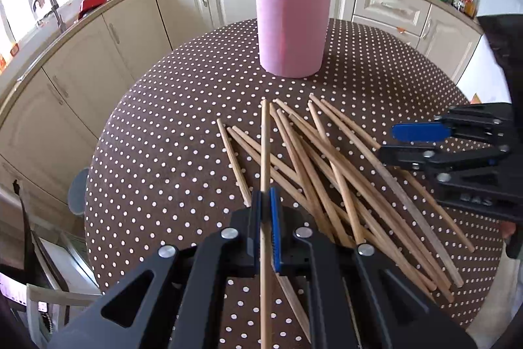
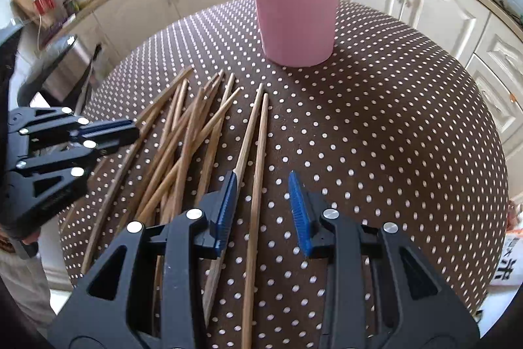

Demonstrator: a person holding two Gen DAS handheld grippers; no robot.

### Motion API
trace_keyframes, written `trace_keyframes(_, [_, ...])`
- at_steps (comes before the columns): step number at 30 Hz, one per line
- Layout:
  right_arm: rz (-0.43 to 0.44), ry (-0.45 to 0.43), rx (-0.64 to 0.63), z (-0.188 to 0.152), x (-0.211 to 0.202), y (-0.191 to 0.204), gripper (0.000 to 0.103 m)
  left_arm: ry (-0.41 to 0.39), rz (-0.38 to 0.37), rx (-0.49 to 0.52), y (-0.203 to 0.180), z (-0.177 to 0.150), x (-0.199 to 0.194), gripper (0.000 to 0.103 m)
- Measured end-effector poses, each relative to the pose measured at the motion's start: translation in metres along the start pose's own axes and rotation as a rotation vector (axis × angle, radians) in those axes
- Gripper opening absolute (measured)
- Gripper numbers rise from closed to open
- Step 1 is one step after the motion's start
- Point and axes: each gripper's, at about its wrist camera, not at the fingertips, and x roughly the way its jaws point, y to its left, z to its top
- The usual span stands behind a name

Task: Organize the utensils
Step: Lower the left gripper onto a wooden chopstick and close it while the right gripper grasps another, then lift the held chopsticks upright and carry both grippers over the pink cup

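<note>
**Both grippers at the chopstick pile, pink holder beyond**

Nearest, the left gripper (image 1: 265, 218) has its blue pads pressed together on a single chopstick (image 1: 264, 152), which runs straight out past the fingertips toward the holder. The right gripper (image 2: 263, 201) is part open; a second chopstick (image 2: 258, 172) lies between its fingers, and neither pad is seen pressing it. Another stick lies against the outside of its left finger. Between the two grippers the loose chopsticks (image 1: 343, 172) lie crossed on the dotted tablecloth (image 1: 163, 126). Farthest, well ahead of both sets of fingertips, the pink holder (image 1: 292, 28) stands upright. The step in hand appears to be pick-up. Next, the right fingers probably need to close on their stick, then both sticks must be lifted clear and tipped point-down over the holder's rim.
</note>
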Motion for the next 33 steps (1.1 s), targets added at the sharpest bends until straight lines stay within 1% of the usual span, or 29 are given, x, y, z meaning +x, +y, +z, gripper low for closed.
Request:
trace_keyframes(1, [-0.004, 0.023, -0.007, 0.005, 0.005, -0.001, 0.030, 0.002, -0.021, -0.012, 0.002, 0.002, -0.001, 0.006])
trace_keyframes(3, [0.015, 0.066, -0.009, 0.013, 0.011, -0.003, 0.028, 0.001, -0.046, -0.020, 0.006, 0.005, -0.004, 0.006])
trace_keyframes(4, [0.022, 0.088, -0.014, 0.019, 0.014, -0.003, 0.024, 0.000, -0.051, -0.020, 0.005, 0.004, -0.005, 0.006])
trace_keyframes(6, [0.012, 0.130, -0.031, 0.030, 0.020, -0.003, 0.021, 0.004, -0.047, -0.008, 0.006, 0.008, -0.007, 0.006])
trace_keyframes(8, [0.017, 0.203, -0.051, 0.042, 0.031, -0.002, 0.016, 0.010, -0.050, -0.001, 0.006, 0.013, -0.009, 0.006])
trace_keyframes(10, [-0.004, 0.250, -0.083, 0.052, 0.038, 0.003, 0.015, 0.018, -0.053, -0.004, 0.009, 0.018, -0.010, 0.006])
trace_keyframes(11, [-0.016, 0.272, -0.100, 0.057, 0.041, 0.005, 0.012, 0.019, -0.059, -0.006, 0.009, 0.020, -0.010, 0.006])
trace_keyframes(15, [-0.053, 0.300, -0.121, 0.068, 0.053, 0.016, 0.007, 0.027, -0.103, -0.026, 0.010, 0.028, -0.010, 0.006])
trace_keyframes(18, [-0.046, 0.270, -0.105, 0.073, 0.054, 0.018, 0.006, 0.020, -0.107, -0.032, 0.010, 0.032, -0.013, 0.006])
trace_keyframes(19, [-0.032, 0.249, -0.083, 0.074, 0.047, 0.012, 0.006, 0.013, -0.104, -0.032, 0.008, 0.033, -0.016, 0.006])
trace_keyframes(21, [0.001, 0.209, -0.058, 0.073, 0.034, 0.009, 0.006, -0.008, -0.123, -0.032, 0.006, 0.037, -0.025, 0.006])
trace_keyframes(24, [0.022, 0.142, -0.047, 0.075, 0.011, 0.008, 0.006, -0.029, -0.118, -0.027, 0.005, 0.041, -0.038, 0.006])
trace_keyframes(28, [0.074, 0.027, -0.039, 0.081, -0.031, 0.013, 0.006, -0.081, -0.158, -0.038, 0.002, 0.051, -0.064, 0.006])
trace_keyframes(33, [0.088, -0.107, -0.060, 0.086, -0.080, 0.023, 0.006, -0.156, -0.143, -0.034, -0.001, 0.066, -0.094, 0.006])
